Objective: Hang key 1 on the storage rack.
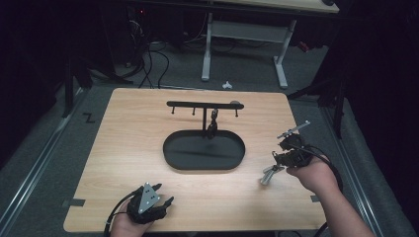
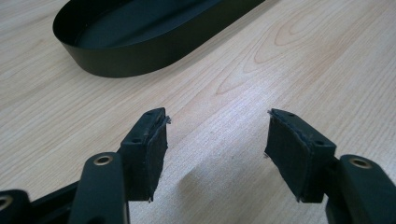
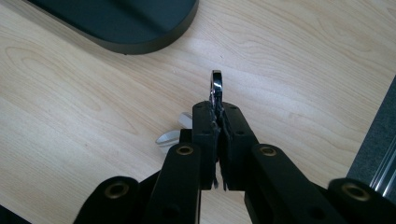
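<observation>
Between the closed pads of the right tool (image 3: 218, 109) sits a small shiny metal ring (image 3: 216, 84), pinched edge-on so that its polished loop sticks out just past the fingertips. Gripping it by the lower rim leaves the open loop free, which I judge is the point: a loop held that way could be slipped over one of the small hooks on the black T-shaped stand (image 1: 204, 105) that rises from the far edge of the oval black tray (image 1: 204, 150). From the high view, the right tool (image 1: 291, 153) is held off the worktop (image 1: 123, 143), with the tray ahead of it and to its left. Just below and behind its pads lies a pale, translucent piece (image 3: 169, 137) on the wood; what it is I cannot tell. Something dark already hangs from the stand's post (image 1: 212, 126), too small to make out.

Well apart from all this, the left tool (image 2: 217, 144) rests low over bare wood with its jaws spread wide and nothing between them, the tray's wall (image 2: 140, 60) ahead of it. It looks parked, leaving the ring work to the other hand.
</observation>
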The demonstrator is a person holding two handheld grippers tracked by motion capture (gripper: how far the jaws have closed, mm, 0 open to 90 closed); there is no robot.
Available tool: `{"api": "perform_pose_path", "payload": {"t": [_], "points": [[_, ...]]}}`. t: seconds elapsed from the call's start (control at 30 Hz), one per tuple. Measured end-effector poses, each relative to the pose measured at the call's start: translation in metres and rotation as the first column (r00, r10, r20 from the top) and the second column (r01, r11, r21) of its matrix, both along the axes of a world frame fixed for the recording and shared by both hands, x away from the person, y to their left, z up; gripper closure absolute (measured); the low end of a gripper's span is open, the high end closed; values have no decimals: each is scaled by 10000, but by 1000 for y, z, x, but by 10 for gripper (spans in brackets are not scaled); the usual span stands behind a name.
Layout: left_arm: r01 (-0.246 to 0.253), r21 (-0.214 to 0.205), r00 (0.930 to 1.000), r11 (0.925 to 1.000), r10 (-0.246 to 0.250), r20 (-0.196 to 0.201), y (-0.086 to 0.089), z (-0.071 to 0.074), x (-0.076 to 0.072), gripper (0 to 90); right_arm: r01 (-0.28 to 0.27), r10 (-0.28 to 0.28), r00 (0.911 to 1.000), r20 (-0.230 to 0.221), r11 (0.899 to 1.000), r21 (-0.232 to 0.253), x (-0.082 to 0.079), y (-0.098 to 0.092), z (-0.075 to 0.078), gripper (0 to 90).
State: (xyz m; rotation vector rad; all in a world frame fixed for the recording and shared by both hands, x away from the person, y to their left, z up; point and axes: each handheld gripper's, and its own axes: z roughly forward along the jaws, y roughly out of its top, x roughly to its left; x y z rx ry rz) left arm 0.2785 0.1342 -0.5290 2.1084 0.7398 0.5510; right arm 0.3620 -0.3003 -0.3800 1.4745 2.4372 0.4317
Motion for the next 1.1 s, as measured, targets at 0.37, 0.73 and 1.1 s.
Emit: {"api": "perform_pose_path", "payload": {"t": [0.37, 0.73, 1.1], "points": [[46, -20, 10000, 10000, -46, -7, 0, 0, 0, 388, -320, 320, 9995, 16, 9995, 0, 7, 17, 3, 860], [59, -1, 10000, 10000, -59, 25, 2, 1, 0, 389, -651, 651, 9978, 89, 9979, -29, 17, 41, 8, 860], [-404, -59, 9991, 9992, 404, 86, 16, 2, -7, 388, -1101, 1095, 9934, 353, 9938, 141, 34, 66, 19, 860]]}}
